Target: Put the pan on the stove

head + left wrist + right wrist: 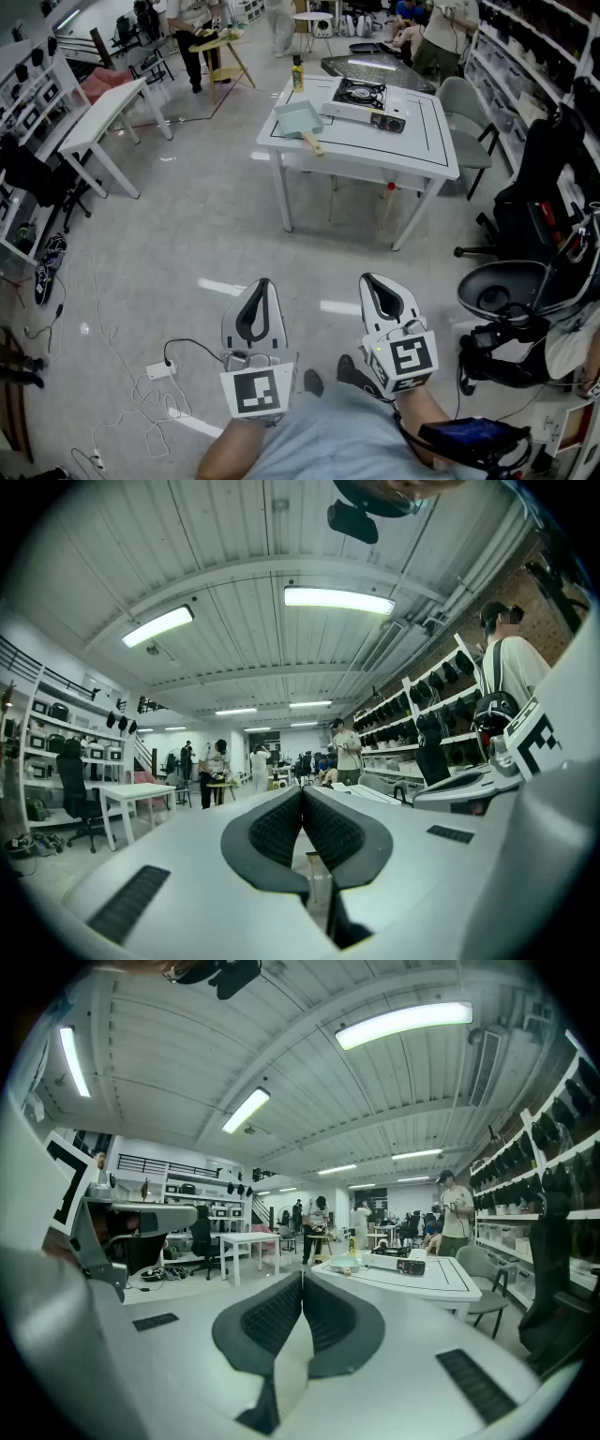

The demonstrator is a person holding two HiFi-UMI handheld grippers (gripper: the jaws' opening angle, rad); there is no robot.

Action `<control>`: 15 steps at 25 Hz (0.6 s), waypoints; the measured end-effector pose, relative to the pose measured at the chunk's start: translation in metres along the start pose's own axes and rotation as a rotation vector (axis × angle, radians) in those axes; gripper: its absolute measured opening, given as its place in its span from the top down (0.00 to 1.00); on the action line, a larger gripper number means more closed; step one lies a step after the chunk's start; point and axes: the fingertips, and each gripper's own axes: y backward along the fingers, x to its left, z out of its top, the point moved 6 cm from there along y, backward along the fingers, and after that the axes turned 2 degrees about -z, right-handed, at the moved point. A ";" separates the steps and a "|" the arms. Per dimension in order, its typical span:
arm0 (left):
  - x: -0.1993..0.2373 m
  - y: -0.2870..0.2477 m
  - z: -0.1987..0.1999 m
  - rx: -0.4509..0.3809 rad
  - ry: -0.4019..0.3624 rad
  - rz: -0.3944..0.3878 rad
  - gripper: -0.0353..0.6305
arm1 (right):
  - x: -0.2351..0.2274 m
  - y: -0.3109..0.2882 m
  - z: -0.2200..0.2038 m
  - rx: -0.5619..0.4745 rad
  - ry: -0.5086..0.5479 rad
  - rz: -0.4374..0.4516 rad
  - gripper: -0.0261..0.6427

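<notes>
Nearest, the left gripper (262, 283) and right gripper (368, 279) are side by side above the floor (187, 234), each with its jaws pressed together on nothing. Farther off, well apart from both, stands the white table (427, 150). The grey pan (298, 119) lies on its left part, handle pointing toward the near side, just left of the stove (361, 97) and not on it.

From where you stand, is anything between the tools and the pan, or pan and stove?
Nothing visible: open floor from left tool and right tool to the table; pan and stove sit side by side.
</notes>
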 end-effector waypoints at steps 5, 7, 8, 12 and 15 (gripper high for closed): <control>0.003 0.004 0.000 0.000 0.012 0.004 0.92 | 0.003 0.001 0.001 0.000 0.006 -0.004 0.89; 0.005 0.006 0.000 -0.002 0.010 0.002 0.92 | 0.006 0.001 0.000 0.004 0.009 -0.005 0.89; 0.006 0.006 0.000 -0.003 0.009 0.001 0.92 | 0.007 0.001 0.000 0.005 0.010 -0.006 0.89; 0.012 0.008 -0.002 -0.005 0.011 -0.003 0.92 | 0.012 -0.001 0.000 -0.006 -0.013 -0.010 0.89; 0.019 0.010 -0.003 -0.007 0.013 -0.004 0.92 | 0.015 -0.003 0.002 -0.020 -0.053 -0.011 0.88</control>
